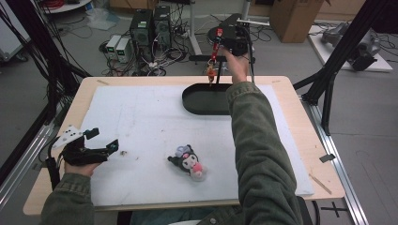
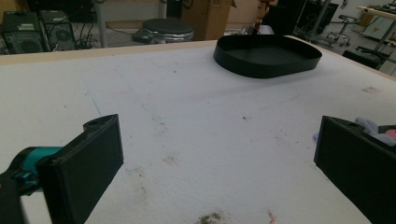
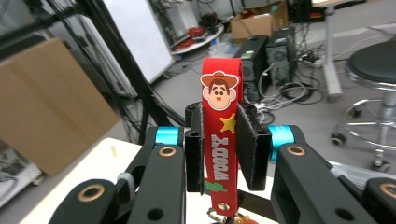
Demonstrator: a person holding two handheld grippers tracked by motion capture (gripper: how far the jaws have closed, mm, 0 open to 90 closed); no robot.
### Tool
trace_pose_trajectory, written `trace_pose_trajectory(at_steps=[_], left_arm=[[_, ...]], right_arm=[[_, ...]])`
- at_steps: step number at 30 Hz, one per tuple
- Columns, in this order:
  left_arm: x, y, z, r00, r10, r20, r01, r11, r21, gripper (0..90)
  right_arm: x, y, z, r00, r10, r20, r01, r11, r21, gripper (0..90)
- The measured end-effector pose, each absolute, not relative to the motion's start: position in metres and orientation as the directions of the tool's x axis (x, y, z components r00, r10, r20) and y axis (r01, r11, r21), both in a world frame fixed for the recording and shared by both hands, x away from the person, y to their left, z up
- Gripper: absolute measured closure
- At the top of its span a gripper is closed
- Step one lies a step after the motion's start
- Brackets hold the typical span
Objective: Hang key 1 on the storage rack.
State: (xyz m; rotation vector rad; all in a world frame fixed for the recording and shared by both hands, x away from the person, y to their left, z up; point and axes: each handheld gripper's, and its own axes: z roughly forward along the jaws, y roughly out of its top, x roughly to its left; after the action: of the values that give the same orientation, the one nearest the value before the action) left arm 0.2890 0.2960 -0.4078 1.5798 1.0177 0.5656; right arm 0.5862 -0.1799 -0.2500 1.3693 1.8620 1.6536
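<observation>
My right gripper (image 1: 217, 42) is raised over the table's far edge, shut on a red cowboy keychain strap (image 3: 219, 140) that stands between its pads (image 3: 252, 149). The strap's lower end and small charm (image 1: 211, 72) dangle just above the black oval tray (image 1: 195, 101). My left gripper (image 1: 102, 140) rests low at the near left of the white mat, jaws wide open with nothing between them. A small black-and-pink plush toy (image 1: 188, 161) lies on the mat near the front middle. In the left gripper view, the tray (image 2: 266, 56) sits far ahead to the right.
The white mat (image 1: 141, 122) covers most of the wooden table (image 1: 300, 136). Computer towers (image 1: 150, 28), cables and a cardboard box (image 1: 293, 16) stand on the floor beyond the far edge. Black frame posts (image 1: 338, 56) rise at the right side.
</observation>
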Motion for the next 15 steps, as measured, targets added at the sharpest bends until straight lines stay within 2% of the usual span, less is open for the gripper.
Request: trace_pose_trajectory(at_steps=[4, 5, 6, 7, 10, 13, 14, 15], left_arm=[[0.289, 0.295, -0.408, 0.516, 0.841, -0.161, 0.311, -0.010, 0.950, 1.7], [0.289, 0.296, -0.408, 0.517, 0.841, -0.159, 0.310, -0.012, 0.951, 1.8], [0.289, 0.296, -0.408, 0.516, 0.842, -0.159, 0.312, -0.012, 0.950, 1.8], [0.289, 0.296, -0.408, 0.517, 0.842, -0.157, 0.313, -0.015, 0.950, 1.7], [0.289, 0.295, -0.408, 0.517, 0.842, -0.157, 0.312, -0.015, 0.950, 1.7], [0.289, 0.295, -0.408, 0.521, 0.839, -0.155, 0.319, -0.023, 0.948, 1.7], [0.289, 0.295, -0.408, 0.521, 0.839, -0.155, 0.319, -0.023, 0.948, 1.7], [0.290, 0.294, -0.409, 0.521, 0.839, -0.155, 0.321, -0.025, 0.947, 1.7]], right_arm=[[0.587, -0.179, -0.250, -0.517, 0.775, 0.362, 0.446, -0.117, 0.887, 70.9], [0.586, -0.179, -0.249, -0.531, 0.765, 0.364, 0.451, -0.110, 0.886, 62.9], [0.586, -0.179, -0.249, -0.531, 0.765, 0.364, 0.451, -0.110, 0.886, 62.9], [0.584, -0.179, -0.248, -0.519, 0.780, 0.351, 0.456, -0.095, 0.885, 53.0], [0.583, -0.181, -0.247, -0.509, 0.797, 0.325, 0.465, -0.063, 0.883, 39.0], [0.579, -0.184, -0.246, -0.501, 0.805, 0.316, 0.470, -0.053, 0.881, 28.1], [0.579, -0.184, -0.246, -0.501, 0.805, 0.316, 0.470, -0.053, 0.881, 28.1], [0.577, -0.187, -0.247, -0.505, 0.809, 0.302, 0.470, -0.037, 0.882, 21.2]])
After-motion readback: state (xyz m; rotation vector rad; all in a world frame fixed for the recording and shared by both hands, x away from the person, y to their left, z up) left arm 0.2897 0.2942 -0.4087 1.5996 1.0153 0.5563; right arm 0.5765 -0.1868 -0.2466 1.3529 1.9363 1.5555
